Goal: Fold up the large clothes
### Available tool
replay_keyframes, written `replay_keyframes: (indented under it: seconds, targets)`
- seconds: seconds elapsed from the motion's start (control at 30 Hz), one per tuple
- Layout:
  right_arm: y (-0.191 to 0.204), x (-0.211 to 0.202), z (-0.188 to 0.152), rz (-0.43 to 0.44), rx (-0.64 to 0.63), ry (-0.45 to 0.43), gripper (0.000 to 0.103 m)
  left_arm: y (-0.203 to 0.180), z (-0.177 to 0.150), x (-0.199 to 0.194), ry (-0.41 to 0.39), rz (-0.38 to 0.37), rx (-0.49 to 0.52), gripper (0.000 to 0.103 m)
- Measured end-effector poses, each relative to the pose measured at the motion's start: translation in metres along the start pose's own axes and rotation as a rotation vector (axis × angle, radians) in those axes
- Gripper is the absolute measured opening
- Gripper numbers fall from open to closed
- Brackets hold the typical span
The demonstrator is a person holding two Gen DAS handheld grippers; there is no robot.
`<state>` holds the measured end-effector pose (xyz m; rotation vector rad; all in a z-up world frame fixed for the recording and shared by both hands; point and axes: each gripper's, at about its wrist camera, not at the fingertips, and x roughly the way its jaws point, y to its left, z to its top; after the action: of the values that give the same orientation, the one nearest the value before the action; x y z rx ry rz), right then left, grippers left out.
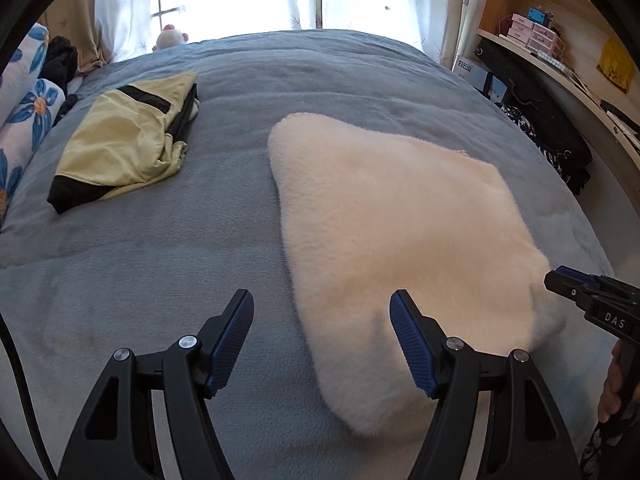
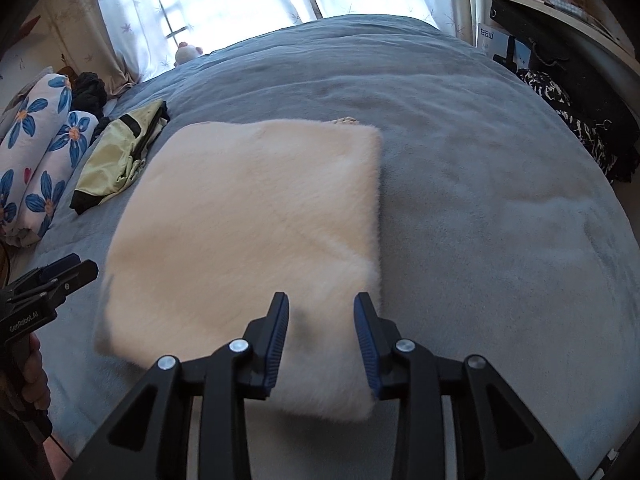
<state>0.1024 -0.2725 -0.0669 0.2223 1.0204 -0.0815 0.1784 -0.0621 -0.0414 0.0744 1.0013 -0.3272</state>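
A cream fleece garment [image 1: 392, 216] [image 2: 256, 216] lies folded into a thick pad on the grey-blue blanket [image 1: 140, 260] [image 2: 480, 200] of a bed. My left gripper [image 1: 321, 296] [image 2: 76, 266] hovers over the pad's near left edge, jaws wide apart and empty. My right gripper [image 2: 321, 297] [image 1: 560, 276] hangs above the pad's near right corner, jaws apart by a narrower gap, with no cloth between the pads. Neither gripper touches the fleece.
A folded yellow-green and black garment [image 1: 124, 140] [image 2: 120, 152] lies at the left of the bed. Blue-flowered pillows [image 1: 24, 112] [image 2: 44, 148] line the left edge. Shelves [image 1: 540, 40] and dark bags [image 1: 540, 120] stand along the right. Curtains and a plush toy [image 1: 172, 36] are behind.
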Motion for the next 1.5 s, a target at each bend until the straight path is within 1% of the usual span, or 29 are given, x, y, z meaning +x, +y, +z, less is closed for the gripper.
replay_keyframes:
  seconds: [0.2, 0.43, 0.63, 0.8, 0.87, 0.9, 0.93, 1.0, 1.07, 1.1, 1.27, 1.37, 1.5]
  targets:
    - [0.011, -0.020, -0.008, 0.025, -0.010, -0.005, 0.034, 0.000, -0.010, -0.024, -0.005, 0.029, 0.011, 0.070]
    - [0.022, -0.044, -0.020, 0.033, -0.030, -0.019, 0.034, 0.001, -0.024, -0.048, -0.010, 0.066, 0.025, 0.070]
    - [0.028, -0.062, -0.027, 0.044, -0.050, -0.026, 0.034, 0.009, -0.034, -0.059, 0.007, 0.056, 0.022, 0.070]
    - [0.030, -0.071, -0.030, 0.057, -0.064, -0.023, 0.034, 0.013, -0.039, -0.068, 0.021, 0.029, 0.032, 0.070]
    - [0.028, -0.074, -0.028, 0.070, -0.064, -0.017, 0.034, 0.013, -0.039, -0.072, 0.029, 0.014, 0.034, 0.073]
    - [0.028, -0.076, -0.026, 0.073, -0.065, -0.015, 0.038, 0.013, -0.039, -0.073, 0.030, 0.007, 0.033, 0.078]
    - [0.027, -0.079, -0.025, 0.078, -0.065, -0.018, 0.041, 0.014, -0.038, -0.076, 0.029, 0.000, 0.033, 0.081]
    - [0.025, -0.085, -0.020, 0.094, -0.066, -0.030, 0.060, 0.014, -0.035, -0.081, 0.025, -0.012, 0.035, 0.082]
    - [0.023, -0.093, -0.014, 0.112, -0.066, -0.049, 0.069, 0.015, -0.030, -0.083, 0.027, -0.029, 0.031, 0.086]
    - [0.022, -0.095, -0.011, 0.117, -0.067, -0.052, 0.070, 0.015, -0.027, -0.084, 0.028, -0.037, 0.026, 0.087]
    - [0.017, -0.098, 0.004, 0.128, -0.075, -0.037, 0.072, 0.011, -0.011, -0.082, 0.045, -0.087, 0.030, 0.088]
    - [0.010, -0.093, 0.012, 0.142, -0.058, -0.016, 0.077, 0.008, -0.002, -0.073, 0.070, -0.133, 0.020, 0.088]
    - [0.001, -0.080, 0.018, 0.146, -0.038, 0.015, 0.078, 0.004, 0.008, -0.060, 0.099, -0.156, 0.021, 0.088]
